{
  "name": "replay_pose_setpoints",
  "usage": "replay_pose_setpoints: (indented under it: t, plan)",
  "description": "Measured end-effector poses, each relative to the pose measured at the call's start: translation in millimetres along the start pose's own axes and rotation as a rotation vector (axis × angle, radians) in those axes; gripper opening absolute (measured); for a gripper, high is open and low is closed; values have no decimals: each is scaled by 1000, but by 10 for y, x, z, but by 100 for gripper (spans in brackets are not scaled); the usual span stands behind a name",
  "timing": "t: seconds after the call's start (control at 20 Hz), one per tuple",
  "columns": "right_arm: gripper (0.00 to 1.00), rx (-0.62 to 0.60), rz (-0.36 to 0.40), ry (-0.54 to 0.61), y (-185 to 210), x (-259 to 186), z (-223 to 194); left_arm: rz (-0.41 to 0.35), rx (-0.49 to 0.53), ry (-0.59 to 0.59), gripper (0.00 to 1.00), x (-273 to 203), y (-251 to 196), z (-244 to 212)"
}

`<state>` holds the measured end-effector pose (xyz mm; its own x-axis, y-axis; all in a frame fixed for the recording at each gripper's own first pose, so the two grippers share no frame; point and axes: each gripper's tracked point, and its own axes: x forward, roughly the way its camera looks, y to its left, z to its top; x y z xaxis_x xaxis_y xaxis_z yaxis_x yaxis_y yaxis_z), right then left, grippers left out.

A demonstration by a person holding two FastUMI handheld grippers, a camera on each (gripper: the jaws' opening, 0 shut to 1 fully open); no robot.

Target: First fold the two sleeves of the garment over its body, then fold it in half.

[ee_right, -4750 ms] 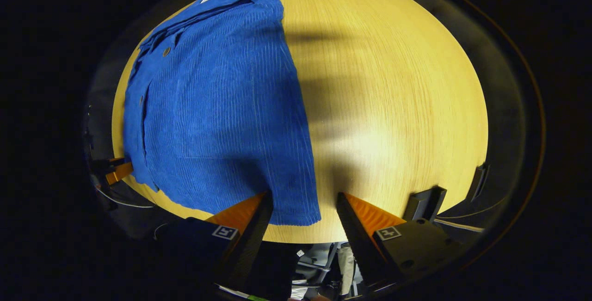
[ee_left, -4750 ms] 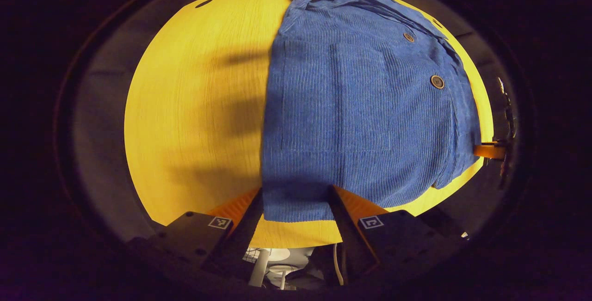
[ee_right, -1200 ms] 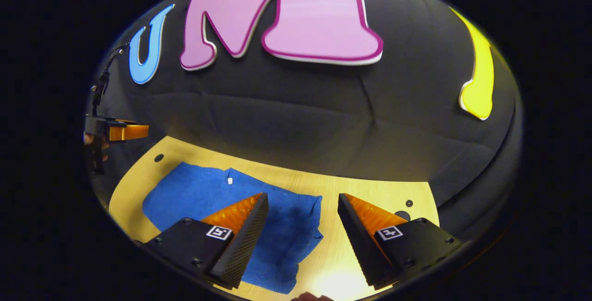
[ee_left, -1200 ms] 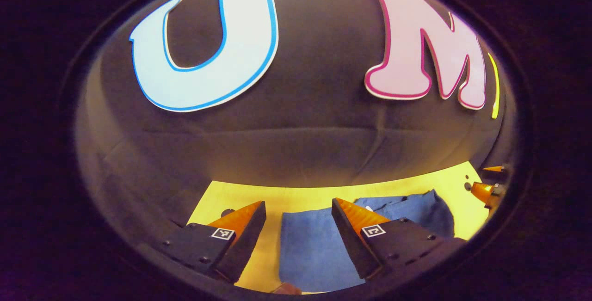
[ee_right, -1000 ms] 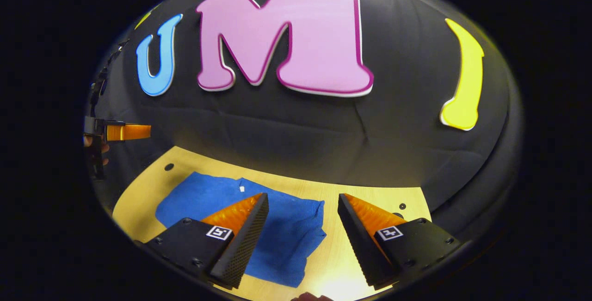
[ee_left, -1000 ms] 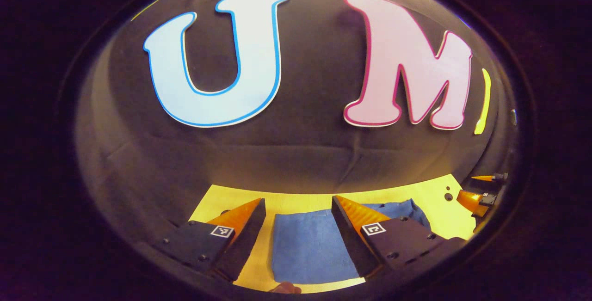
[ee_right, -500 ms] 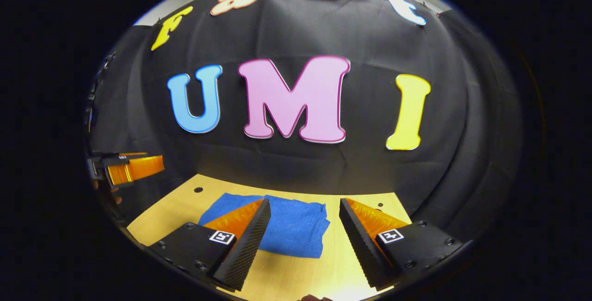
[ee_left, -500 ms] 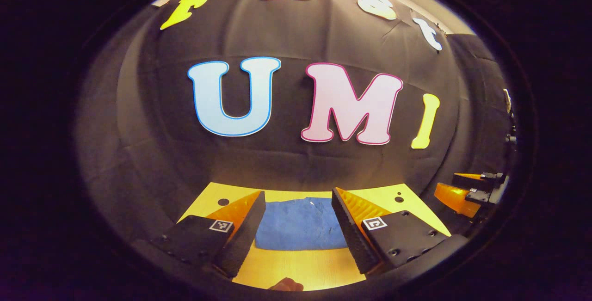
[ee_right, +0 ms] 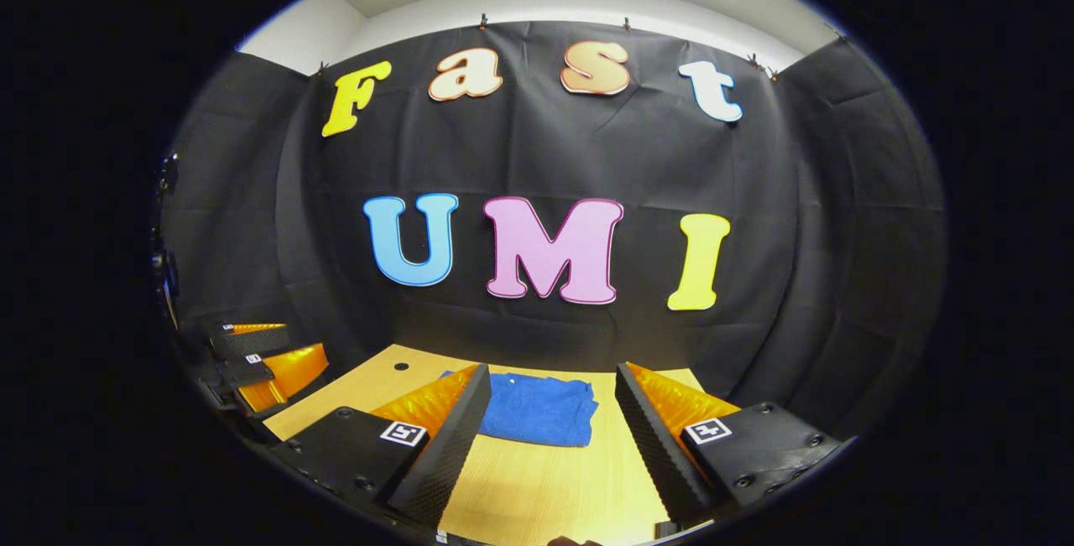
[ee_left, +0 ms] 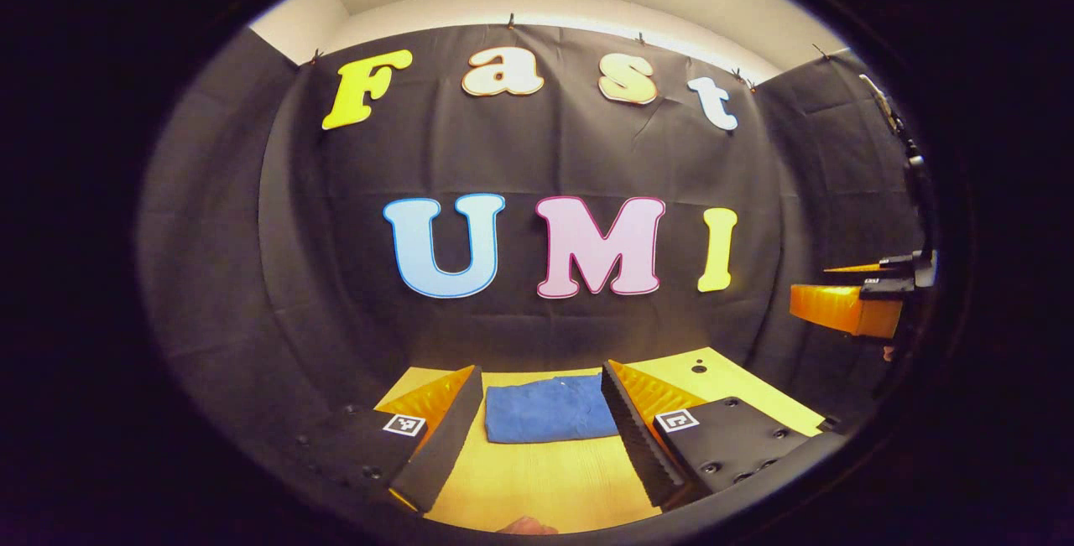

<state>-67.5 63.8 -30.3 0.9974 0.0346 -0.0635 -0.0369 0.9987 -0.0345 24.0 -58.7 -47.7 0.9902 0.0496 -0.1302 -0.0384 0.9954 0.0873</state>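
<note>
Both views have swung up and back within the last few seconds: where the blue jacket lay spread wide and close under the fingers, the black booth wall now takes most of each picture and the wooden table [ee_left: 537, 479] shows as a strip at the bottom. That pull-back reads as the hands withdrawing from finished work.

On the table the jacket [ee_left: 550, 409] now lies as a small, flat, roughly rectangular bundle toward the far side, its edges fairly square in the left gripper view; in the right gripper view its right edge [ee_right: 541, 409] looks a little rumpled. No sleeve sticks out, so I judge that the sleeves are folded in and the halving fold is done.

The left gripper [ee_left: 541, 433] hangs above the near table with its jaws apart and nothing between them, well clear of the bundle. The right gripper [ee_right: 550, 445] is likewise held wide apart and empty, away from the cloth.

Nothing appears left to do beyond perhaps smoothing that rumpled edge.
</note>
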Motion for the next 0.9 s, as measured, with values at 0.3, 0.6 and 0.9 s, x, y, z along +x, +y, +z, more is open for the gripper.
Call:
replay_pose_setpoints:
  t: [0.3,0.6,0.9]
  plan:
    - [95,-23,7,-73,163,-311,120,-7,-20,-28,79,-382,-103,96]
    - [96,28,-2,-70,77,-305,171,30,-22,-46,82,-418,-126,211]
    - [100,32,-67,-120,-212,-382,279,31,-36,-60,84,-419,-227,327]
